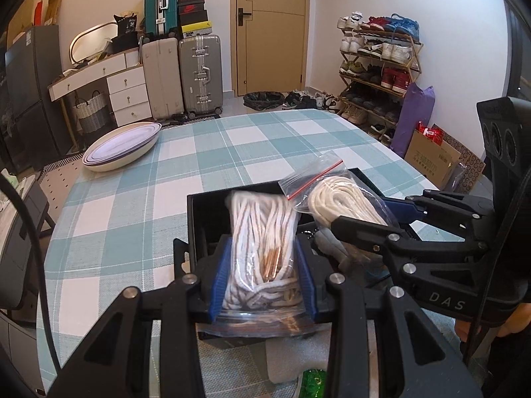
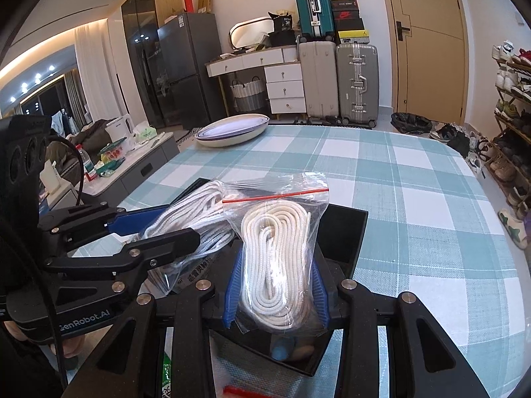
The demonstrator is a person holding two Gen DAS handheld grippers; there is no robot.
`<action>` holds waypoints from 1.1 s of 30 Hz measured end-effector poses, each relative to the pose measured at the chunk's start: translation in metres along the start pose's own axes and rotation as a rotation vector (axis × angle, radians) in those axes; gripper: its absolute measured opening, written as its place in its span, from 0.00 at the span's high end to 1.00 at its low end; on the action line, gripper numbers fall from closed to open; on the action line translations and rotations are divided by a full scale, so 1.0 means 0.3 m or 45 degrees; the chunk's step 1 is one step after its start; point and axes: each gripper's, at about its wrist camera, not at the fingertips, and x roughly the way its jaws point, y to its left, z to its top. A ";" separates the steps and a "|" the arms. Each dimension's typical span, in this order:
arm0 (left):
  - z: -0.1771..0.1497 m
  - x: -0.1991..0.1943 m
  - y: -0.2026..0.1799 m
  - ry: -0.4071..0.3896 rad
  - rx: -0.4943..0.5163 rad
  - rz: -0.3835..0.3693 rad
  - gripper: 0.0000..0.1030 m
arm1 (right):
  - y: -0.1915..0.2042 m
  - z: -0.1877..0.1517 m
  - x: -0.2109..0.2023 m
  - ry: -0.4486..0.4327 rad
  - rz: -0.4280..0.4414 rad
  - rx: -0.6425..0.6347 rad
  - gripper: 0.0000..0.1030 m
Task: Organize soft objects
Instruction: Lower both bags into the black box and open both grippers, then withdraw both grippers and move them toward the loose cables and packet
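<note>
Left gripper (image 1: 262, 275) is clamping striped rope bag (image 1: 262, 242); right gripper (image 2: 277, 285) is clamping white rope bag (image 2: 278, 252), both lying lengthwise along jaws over black box (image 2: 345, 232).

"DAS" read in pale letters on right gripper (image 1: 348, 212) body, lower right of left wrist view. "GenRobot.AI" printed on left gripper (image 2: 172, 232) body, lower left of right wrist view. "36" seen on black bag (image 2: 284, 23) atop white dresser, upper centre. Red swoosh logo shown on shoe box (image 2: 345, 14) stacked above silver suitcase. Chinese print on cardboard carton (image 1: 431, 157), right edge, too small to be read.
</note>
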 end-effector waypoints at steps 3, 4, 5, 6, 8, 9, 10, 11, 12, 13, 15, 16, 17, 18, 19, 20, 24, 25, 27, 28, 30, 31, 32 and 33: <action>-0.007 0.012 -0.002 0.015 0.004 0.007 0.65 | 0.003 0.000 0.010 0.006 -0.018 -0.030 0.64; -0.010 0.012 -0.002 0.021 0.006 0.005 0.65 | 0.004 0.001 0.013 0.011 -0.020 -0.036 0.64; -0.012 0.014 -0.003 0.024 0.010 0.006 0.65 | 0.005 0.000 0.015 0.015 -0.023 -0.045 0.64; -0.014 0.015 -0.006 0.027 0.015 0.008 0.65 | 0.007 0.000 0.017 0.021 -0.028 -0.059 0.64; -0.017 0.018 -0.012 0.040 0.027 0.009 0.65 | 0.011 0.001 0.023 0.033 -0.031 -0.077 0.64; -0.020 0.020 -0.014 0.043 0.028 0.011 0.65 | 0.011 0.002 0.026 0.037 -0.029 -0.082 0.64; -0.022 0.021 -0.015 0.047 0.027 0.010 0.65 | 0.011 0.002 0.028 0.042 -0.027 -0.085 0.64; -0.024 0.018 -0.015 0.051 0.024 0.003 0.65 | 0.011 0.002 0.029 0.045 -0.026 -0.088 0.64; -0.025 0.017 -0.013 0.062 0.017 -0.008 0.65 | 0.009 0.002 0.028 0.049 -0.023 -0.088 0.64; -0.026 0.014 -0.012 0.068 0.017 -0.014 0.65 | 0.009 0.002 0.027 0.052 -0.021 -0.087 0.64; -0.031 0.004 -0.018 0.075 0.024 -0.013 0.65 | 0.008 0.002 0.026 0.060 -0.013 -0.080 0.64; -0.034 -0.002 -0.020 0.079 0.024 -0.014 0.65 | 0.009 0.001 0.023 0.063 -0.013 -0.080 0.64; -0.038 -0.008 -0.023 0.079 0.024 -0.018 0.65 | 0.011 -0.001 0.020 0.066 -0.014 -0.082 0.64; -0.040 -0.011 -0.025 0.078 0.027 -0.020 0.65 | 0.013 -0.003 0.019 0.068 -0.014 -0.087 0.64; -0.043 -0.015 -0.025 0.073 0.033 -0.019 0.64 | 0.015 -0.005 0.017 0.070 -0.015 -0.090 0.64; -0.045 -0.019 -0.026 0.070 0.037 -0.015 0.63 | 0.018 -0.007 0.014 0.072 -0.015 -0.094 0.64; -0.042 -0.037 -0.027 0.060 0.054 -0.010 0.55 | 0.024 -0.013 -0.015 0.047 -0.006 -0.092 0.50; -0.040 -0.045 -0.026 0.053 0.054 -0.007 0.50 | 0.026 -0.018 -0.034 0.028 -0.014 -0.096 0.49; -0.040 -0.067 -0.024 0.034 0.054 -0.009 0.43 | 0.028 -0.021 -0.073 0.001 -0.041 -0.106 0.41; -0.042 -0.082 -0.023 0.020 0.058 -0.007 0.42 | 0.027 -0.022 -0.093 -0.010 -0.053 -0.108 0.37; -0.047 -0.109 -0.021 0.002 0.061 0.006 0.36 | 0.020 -0.029 -0.143 -0.049 -0.067 -0.090 0.15; -0.051 -0.126 -0.018 -0.007 0.055 0.011 0.32 | 0.017 -0.033 -0.162 -0.057 -0.068 -0.080 0.11; -0.054 -0.139 -0.015 -0.012 0.045 0.017 0.25 | 0.014 -0.038 -0.181 -0.063 -0.068 -0.073 0.06; -0.058 -0.151 -0.011 -0.015 0.037 0.022 0.20 | 0.013 -0.045 -0.201 -0.067 -0.070 -0.066 0.02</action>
